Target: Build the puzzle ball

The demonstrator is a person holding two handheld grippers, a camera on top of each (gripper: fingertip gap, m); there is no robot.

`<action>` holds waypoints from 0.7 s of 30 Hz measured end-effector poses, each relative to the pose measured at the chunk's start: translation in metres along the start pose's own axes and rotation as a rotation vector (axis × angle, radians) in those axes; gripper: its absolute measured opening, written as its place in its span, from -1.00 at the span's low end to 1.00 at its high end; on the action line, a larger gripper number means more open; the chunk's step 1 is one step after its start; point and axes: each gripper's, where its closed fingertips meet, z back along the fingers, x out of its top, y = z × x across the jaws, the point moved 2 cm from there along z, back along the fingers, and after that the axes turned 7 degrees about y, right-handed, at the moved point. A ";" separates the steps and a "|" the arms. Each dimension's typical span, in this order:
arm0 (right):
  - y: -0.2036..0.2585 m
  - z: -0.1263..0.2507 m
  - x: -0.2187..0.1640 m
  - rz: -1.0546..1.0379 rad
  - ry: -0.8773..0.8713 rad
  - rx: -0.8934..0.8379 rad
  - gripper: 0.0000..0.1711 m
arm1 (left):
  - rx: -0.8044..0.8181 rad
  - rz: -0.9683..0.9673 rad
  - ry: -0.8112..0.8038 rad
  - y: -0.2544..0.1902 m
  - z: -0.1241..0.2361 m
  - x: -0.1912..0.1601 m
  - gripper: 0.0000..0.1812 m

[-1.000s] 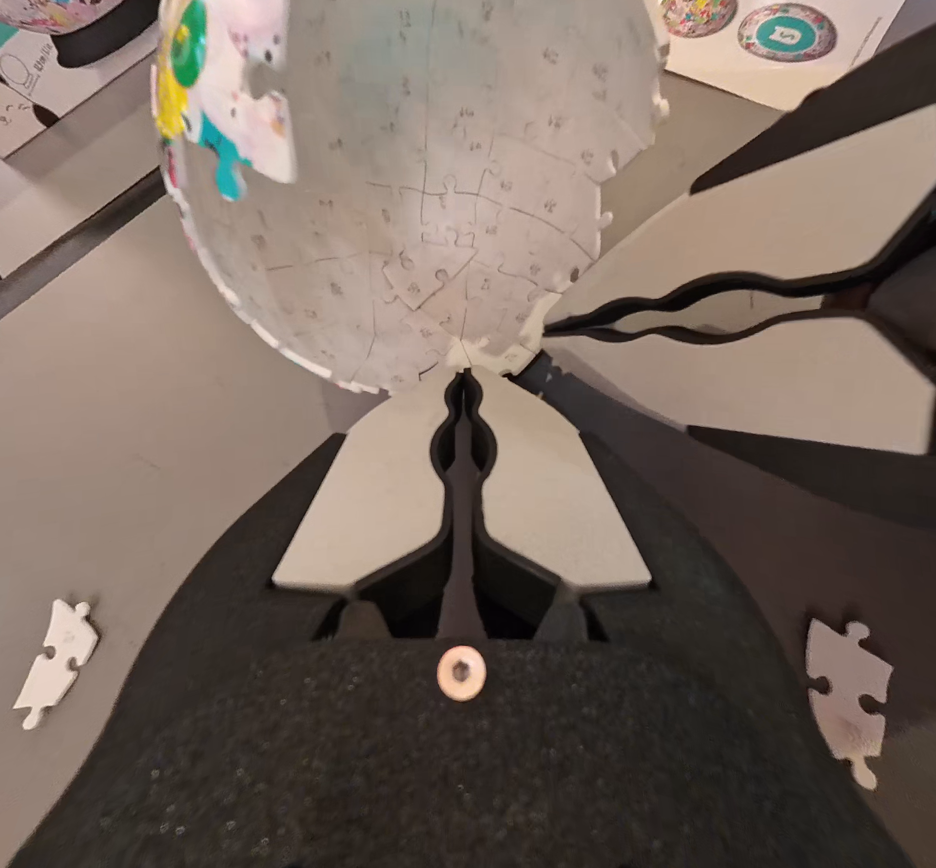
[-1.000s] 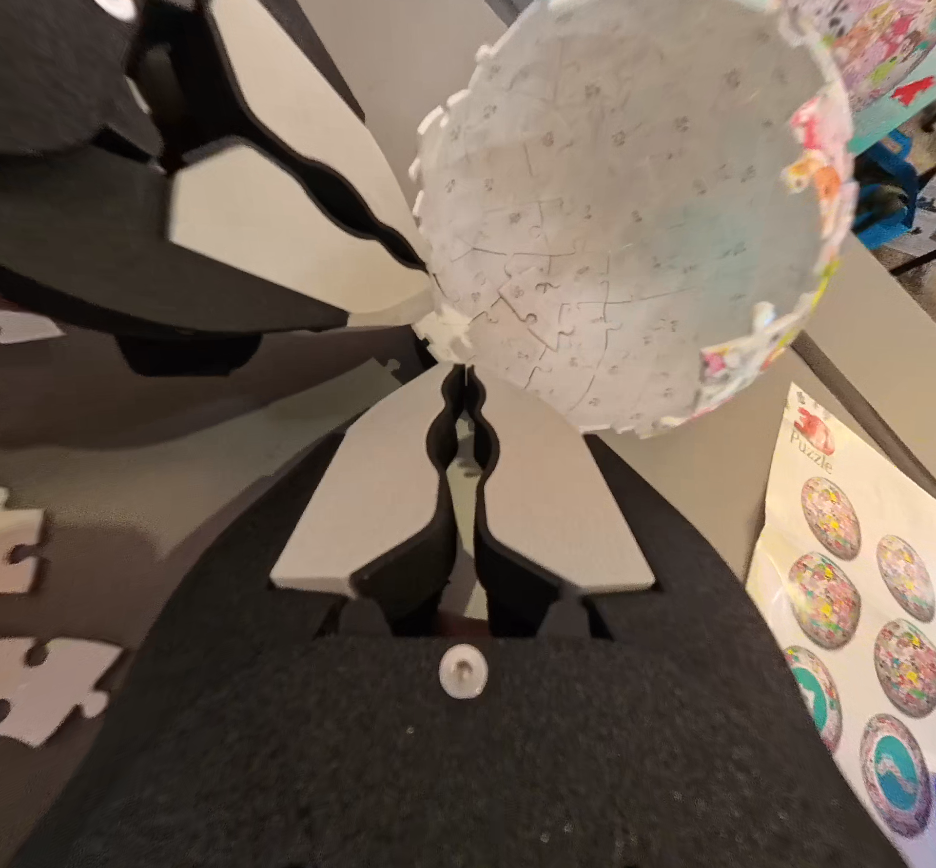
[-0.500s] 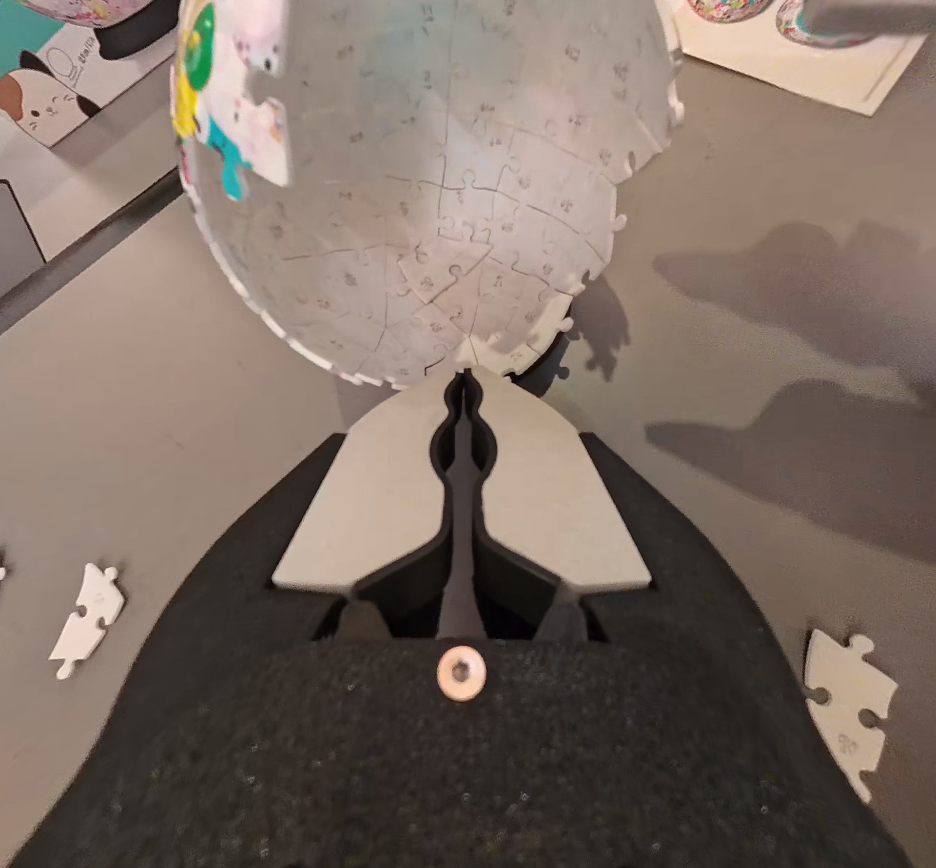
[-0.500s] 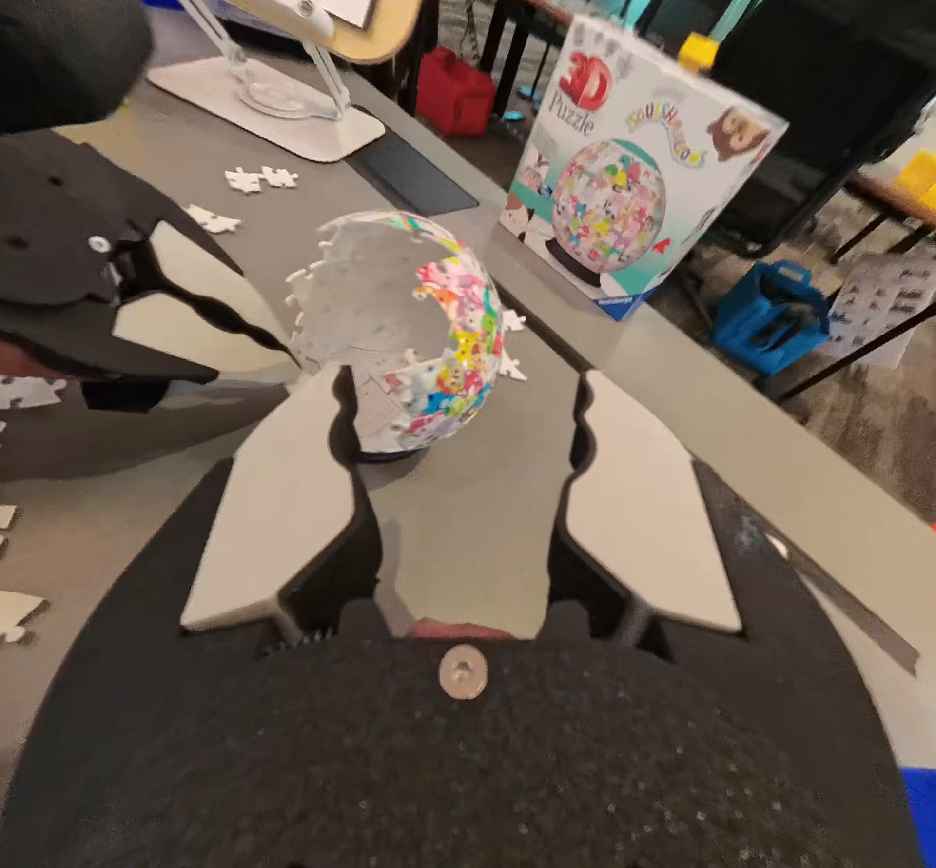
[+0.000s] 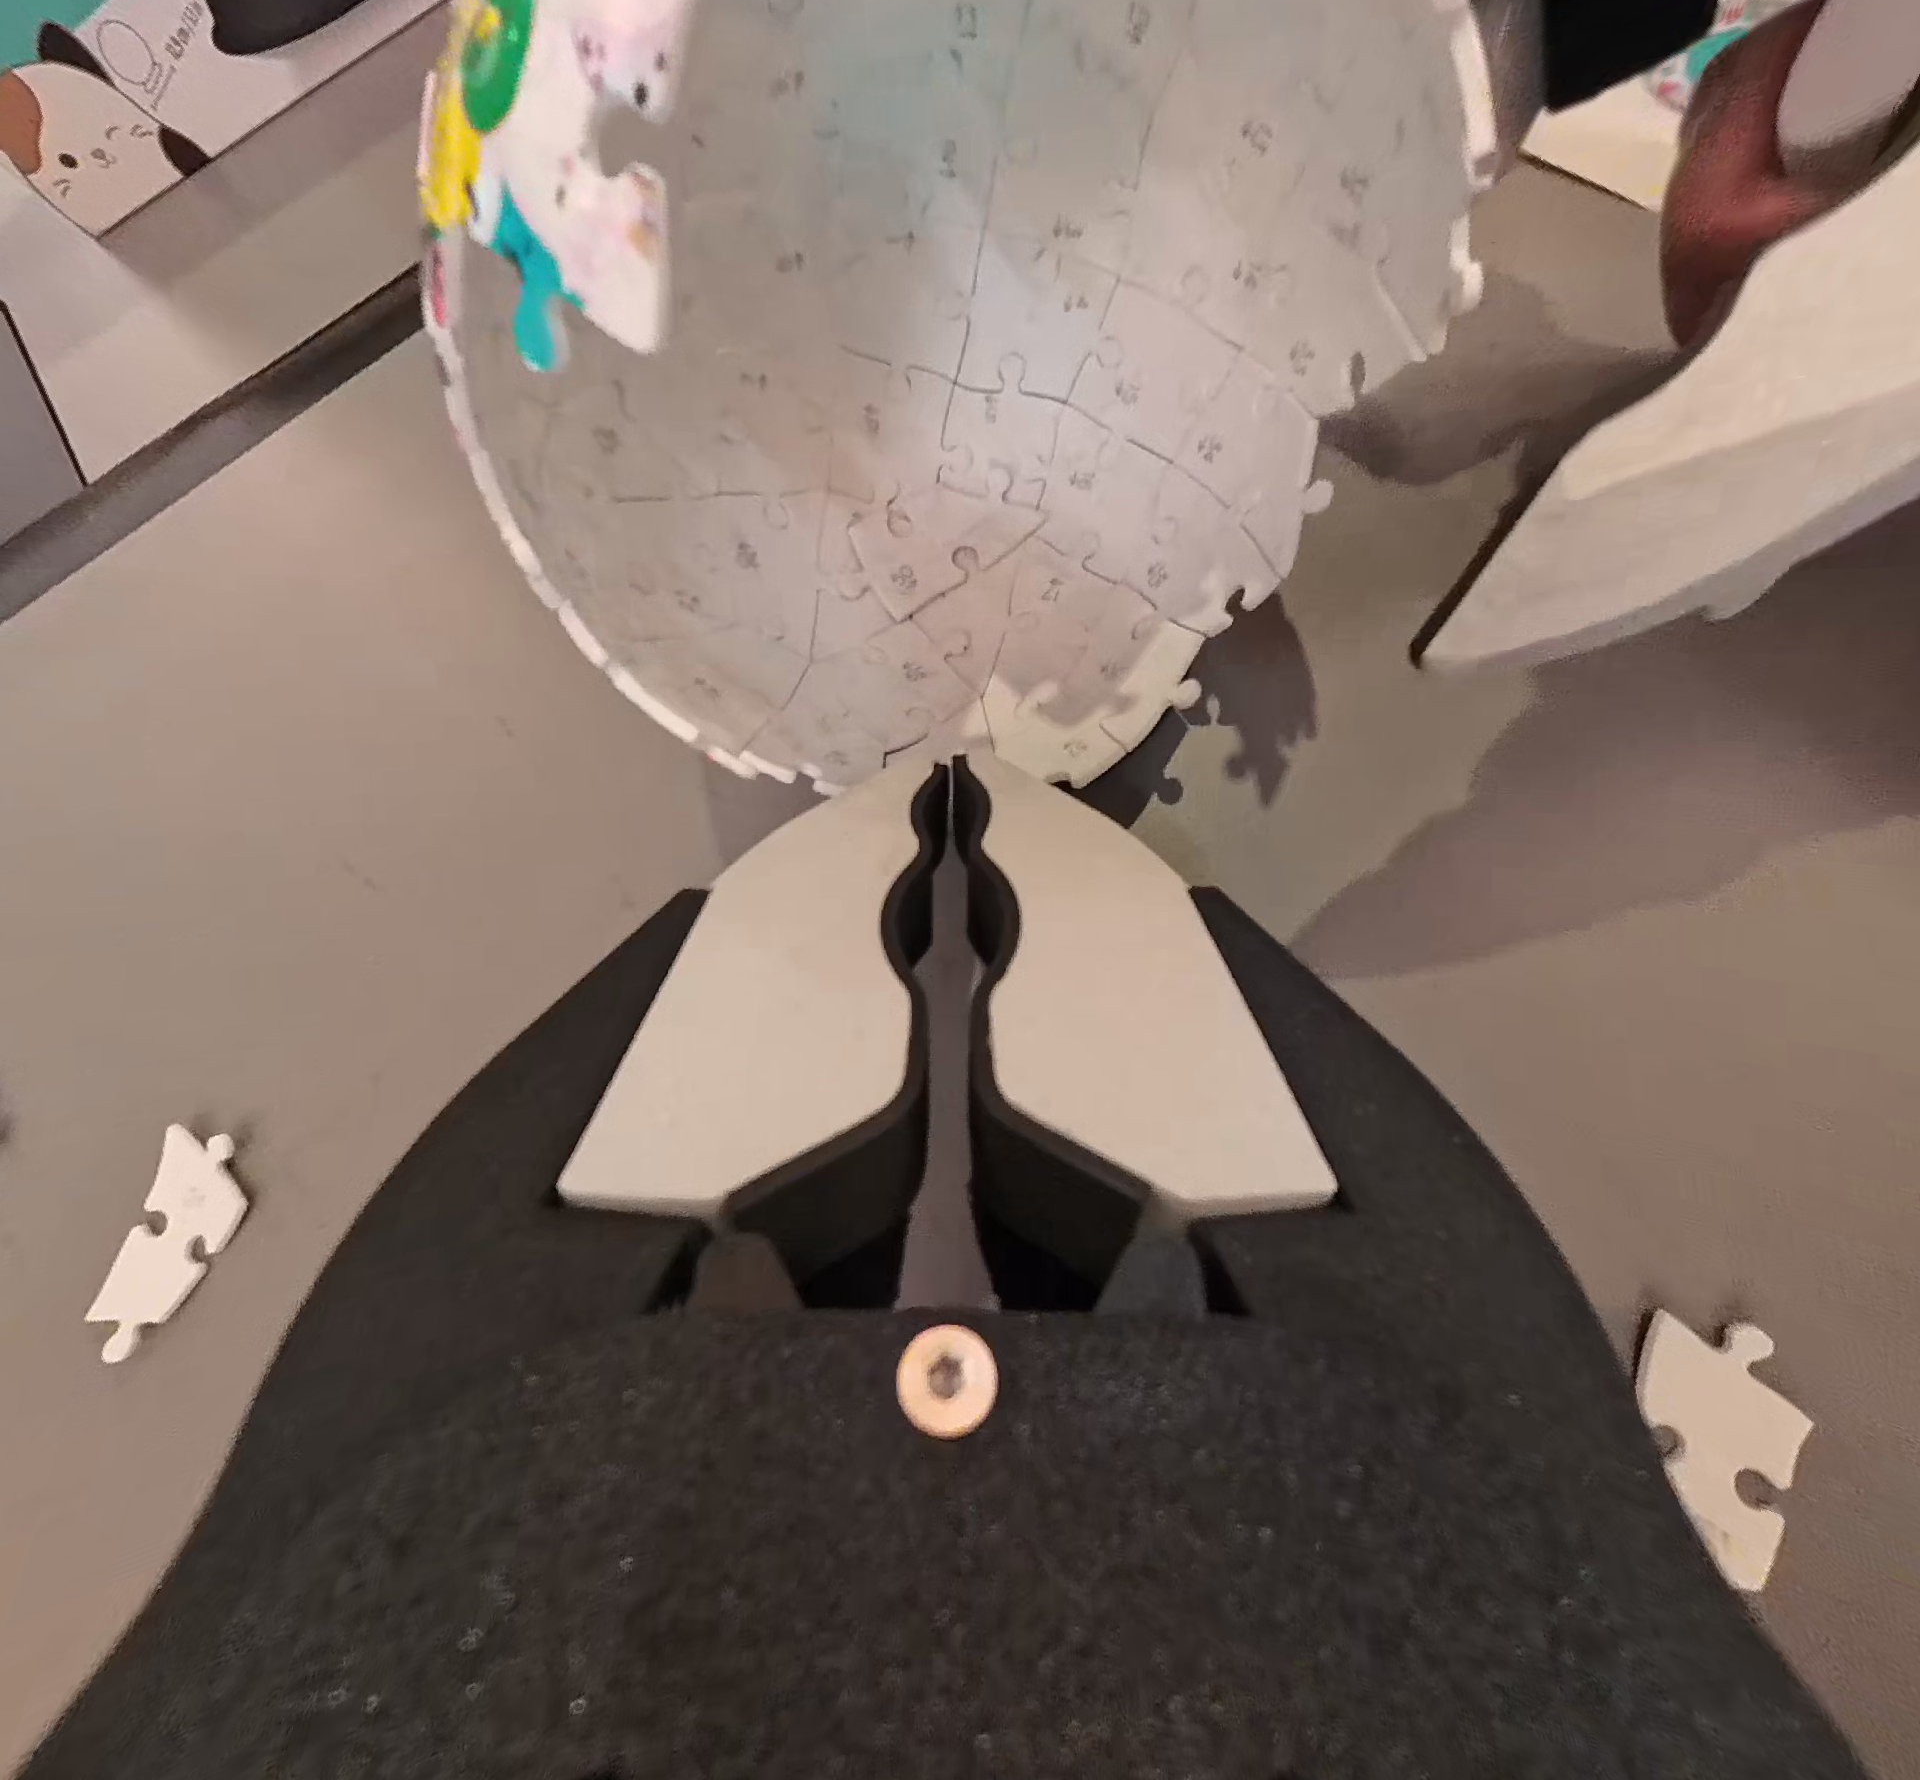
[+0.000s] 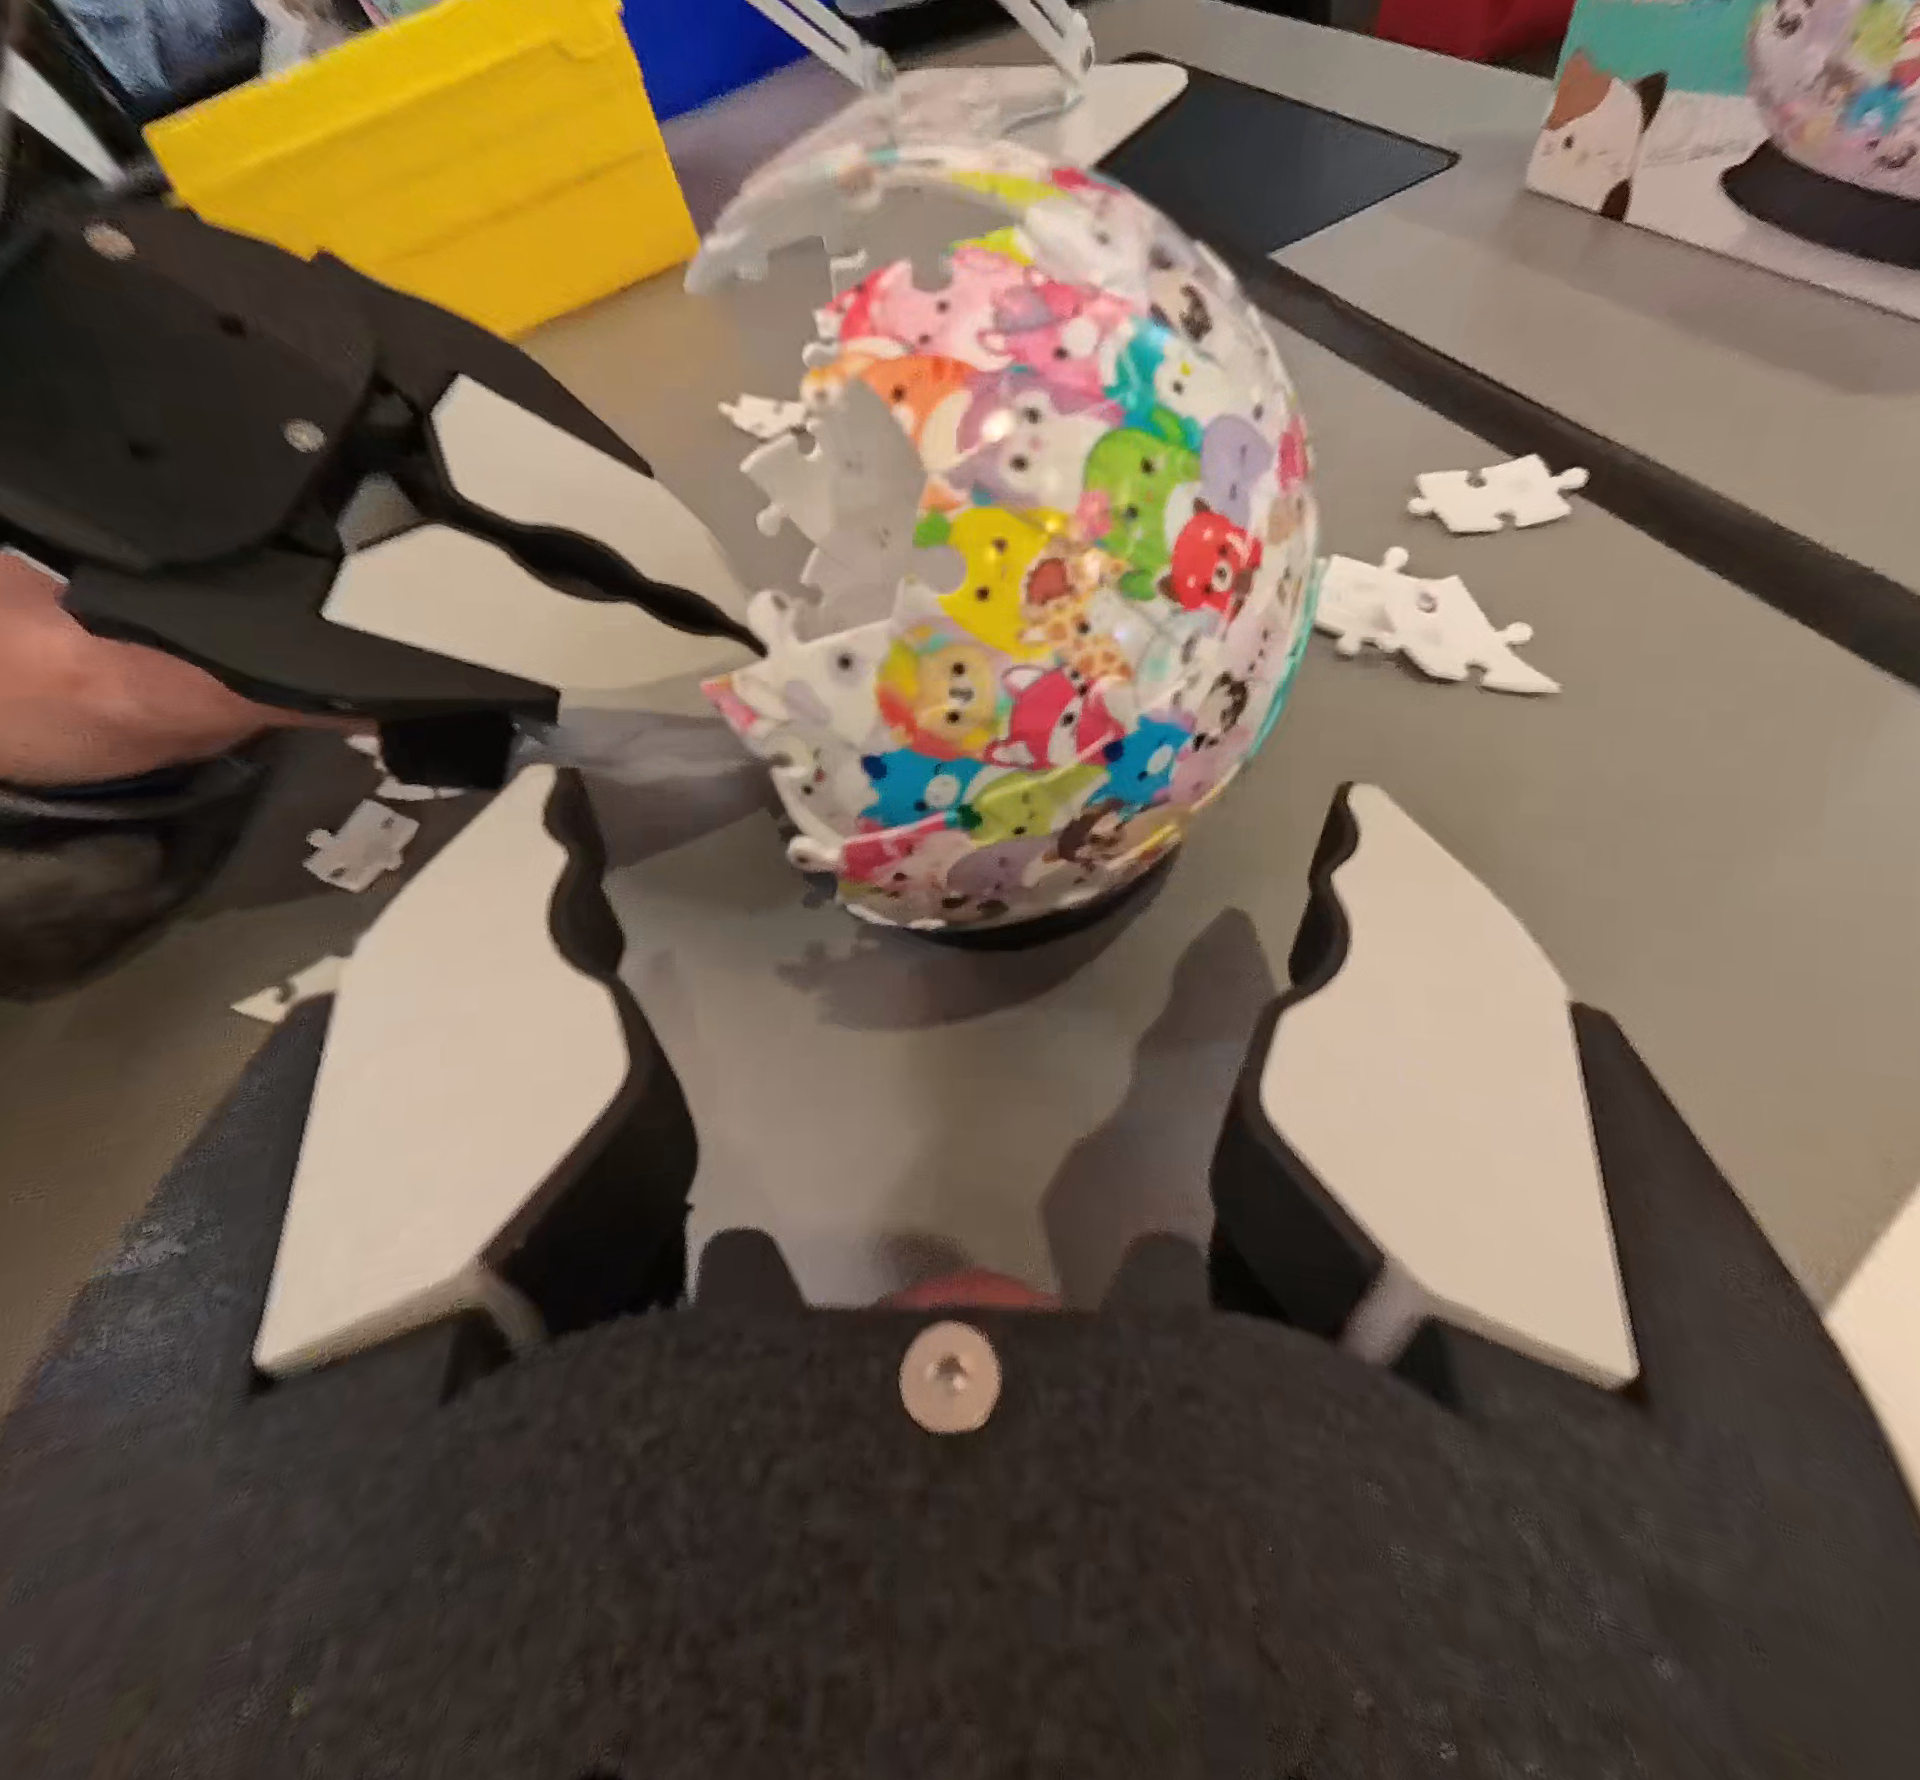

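Two matching handheld grippers. Left gripper (image 5: 951, 780): broad black body with a grainy, felt-like surface, flaring wide toward the camera; one round silvery screw (image 5: 947, 1382) with a hex socket set on the centre line; two flat pale grey fingers (image 5: 769, 1013) tapering to a point, edged in black with wavy, scalloped inner rims. Right gripper (image 6: 961, 857): same speckled black shell, same central metal screw (image 6: 950, 1376), same pale finger plates (image 6: 447, 1086) on black wavy-edged backing, with a small reddish part just above the screw. Seen side-on in the right wrist view, small round fasteners (image 6: 302, 434) on the left gripper's black flank.
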 end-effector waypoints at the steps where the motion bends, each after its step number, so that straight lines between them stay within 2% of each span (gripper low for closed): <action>1: 0.000 0.000 0.003 -0.016 -0.018 0.026 0.47 | 0.000 0.001 0.003 0.000 -0.001 0.000 -0.99; 4: 0.006 0.002 0.009 -0.034 -0.058 0.112 0.42 | -0.004 0.011 0.009 -0.001 -0.001 0.000 -0.97; 7: 0.009 0.005 0.014 -0.040 -0.092 0.120 0.43 | -0.006 0.018 0.022 -0.002 0.000 0.000 -0.93; 15: 0.017 0.002 0.016 -0.004 -0.071 0.109 0.48 | -0.011 0.053 0.051 -0.007 0.013 0.011 -0.63; 18: 0.019 0.000 0.013 0.015 -0.051 0.109 0.49 | -0.009 0.092 0.089 -0.005 0.005 0.016 -0.62; 21: 0.020 0.000 0.010 0.026 -0.038 0.107 0.49 | -0.031 0.134 0.128 -0.006 -0.008 0.021 -0.51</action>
